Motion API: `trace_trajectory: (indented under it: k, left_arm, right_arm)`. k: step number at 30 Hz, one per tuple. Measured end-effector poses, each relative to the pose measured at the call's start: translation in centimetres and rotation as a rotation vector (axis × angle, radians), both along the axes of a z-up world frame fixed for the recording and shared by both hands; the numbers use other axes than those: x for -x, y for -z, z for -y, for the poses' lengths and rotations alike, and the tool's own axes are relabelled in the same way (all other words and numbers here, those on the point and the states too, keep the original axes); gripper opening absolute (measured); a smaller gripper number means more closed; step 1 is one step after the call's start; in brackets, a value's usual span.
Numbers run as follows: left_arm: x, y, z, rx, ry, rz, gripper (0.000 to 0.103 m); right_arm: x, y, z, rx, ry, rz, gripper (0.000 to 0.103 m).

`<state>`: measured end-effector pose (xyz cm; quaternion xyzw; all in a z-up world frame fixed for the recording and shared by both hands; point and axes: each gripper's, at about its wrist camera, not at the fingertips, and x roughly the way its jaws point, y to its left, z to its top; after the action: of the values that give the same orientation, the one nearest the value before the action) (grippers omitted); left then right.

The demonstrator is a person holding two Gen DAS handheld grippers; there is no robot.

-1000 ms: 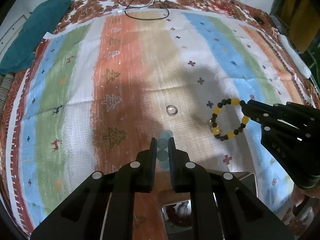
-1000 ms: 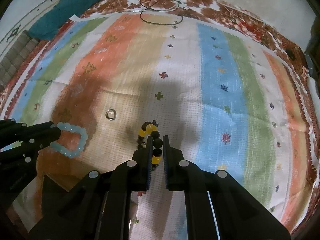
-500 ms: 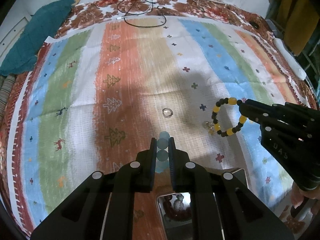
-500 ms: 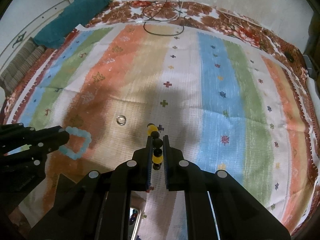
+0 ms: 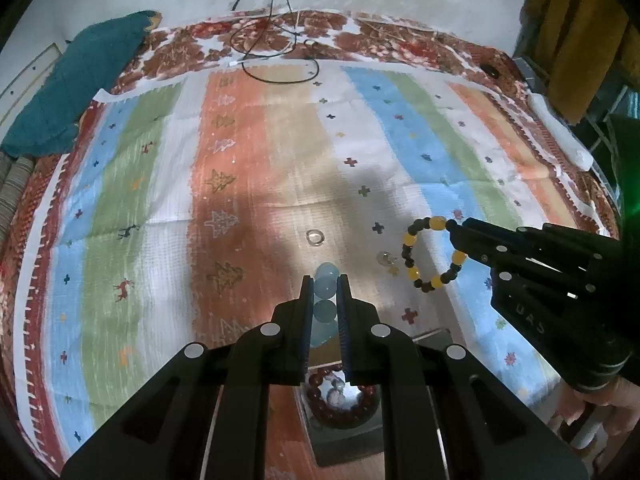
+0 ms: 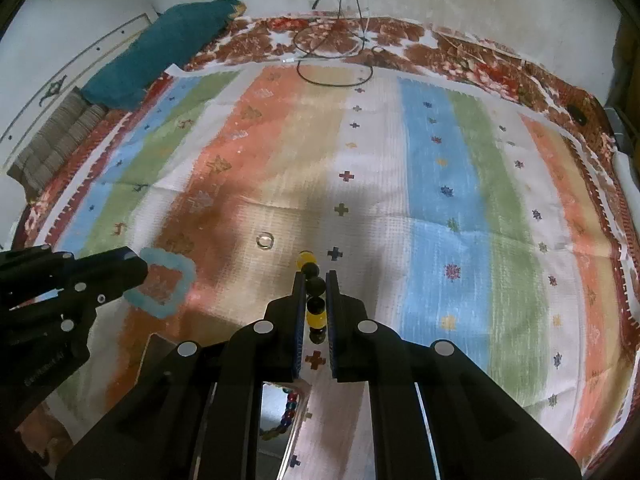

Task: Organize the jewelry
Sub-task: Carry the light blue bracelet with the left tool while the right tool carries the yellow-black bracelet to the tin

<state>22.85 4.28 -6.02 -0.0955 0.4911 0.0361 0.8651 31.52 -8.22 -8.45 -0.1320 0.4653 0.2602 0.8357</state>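
My left gripper point(image 5: 325, 285) is shut on a pale blue bead bracelet point(image 5: 326, 286), held above the striped cloth; the right wrist view shows the same bracelet point(image 6: 176, 284) hanging from the left gripper point(image 6: 142, 268). My right gripper point(image 6: 313, 280) is shut on a black and yellow bead bracelet point(image 6: 314, 286). In the left wrist view that bracelet point(image 5: 408, 250) dangles as a loop from the right gripper point(image 5: 454, 227). A clear ring point(image 5: 315, 237) lies on the cloth, and a small earring point(image 5: 387, 259) lies near it. Below the grippers sits a jewelry box point(image 5: 344, 436) holding dark red beads point(image 5: 320, 400).
The striped cloth point(image 6: 440, 184) covers a patterned red bedspread. A black cable point(image 5: 276, 52) coils at the far edge. A teal cushion point(image 6: 168, 52) lies at the far left. A mirrored box edge point(image 6: 154, 354) shows in the right wrist view. A hand point(image 5: 600, 400) holds the right gripper's handle.
Both grippers have risen and drawn back from the cloth, each carrying its bracelet. The jewelry box has come further into view beneath them. The earring now shows beside the clear ring.
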Motion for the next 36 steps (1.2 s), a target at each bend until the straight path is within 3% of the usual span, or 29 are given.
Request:
trace_trajectory:
  k: [12,36]
  left_arm:
    - [2.0,-1.0,0.5,-0.01,-0.013,0.037,0.011]
    - [6.6,-2.1,2.2,-0.003,0.013,0.095,0.011]
  right_arm:
    - [2.3,-2.2,1.1,-0.089,-0.028,0.029,0.011]
    - [7.1,-3.8,2.6,-0.13,-0.097,0.067,0.011]
